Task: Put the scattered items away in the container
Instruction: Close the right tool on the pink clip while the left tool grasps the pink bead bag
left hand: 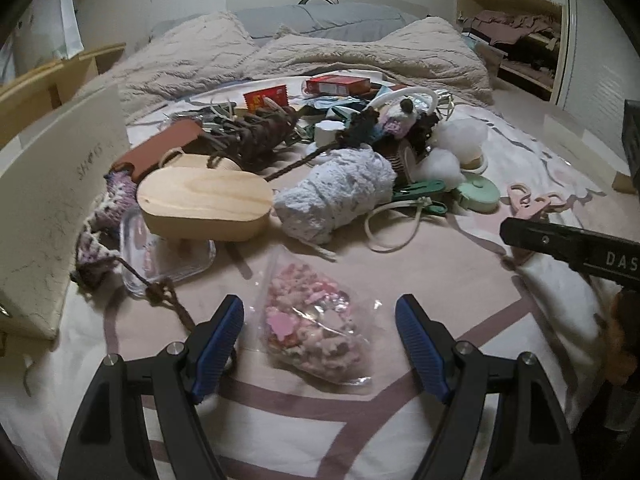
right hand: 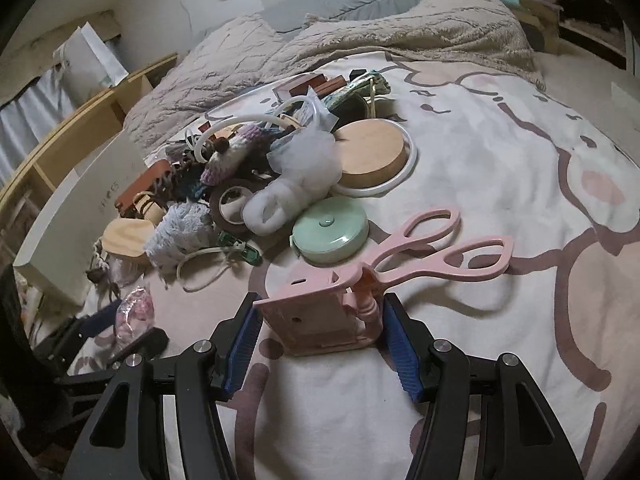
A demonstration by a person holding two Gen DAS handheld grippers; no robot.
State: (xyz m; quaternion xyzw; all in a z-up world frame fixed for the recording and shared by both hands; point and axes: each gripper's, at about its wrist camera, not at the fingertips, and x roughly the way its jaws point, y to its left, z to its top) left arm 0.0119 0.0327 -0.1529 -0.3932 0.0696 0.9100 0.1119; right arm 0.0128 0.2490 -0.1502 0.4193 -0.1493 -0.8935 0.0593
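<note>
The clear plastic bag (left hand: 316, 320) of small pink and white pieces lay flat on the bed cover (left hand: 440, 248), nearest of the clutter, with a pink flower shape visible through its wrinkled film. The left gripper (left hand: 320, 324) stood wide apart, one blue pad on each side of the bag; neither pad touched it.

The pink plastic tool (right hand: 360, 280), scissor-handled with a boxy block at its front end, lay on the cover to the right of the pile. The right gripper (right hand: 320, 336) bracketed that block. Its right pad appeared against the tool's turned post; whether the left pad touched the block could not be told, so a firm grip could not be confirmed.

Behind the bag sat an oval wooden box (left hand: 208, 204) resting on a clear glass dish (left hand: 168, 256), with a pale blue fluffy bundle (left hand: 336, 192) just beside it. A mint round tape measure (right hand: 330, 234) lay near the pink tool's handles. A white upright panel (left hand: 52, 208) stood at the left edge of the pile
</note>
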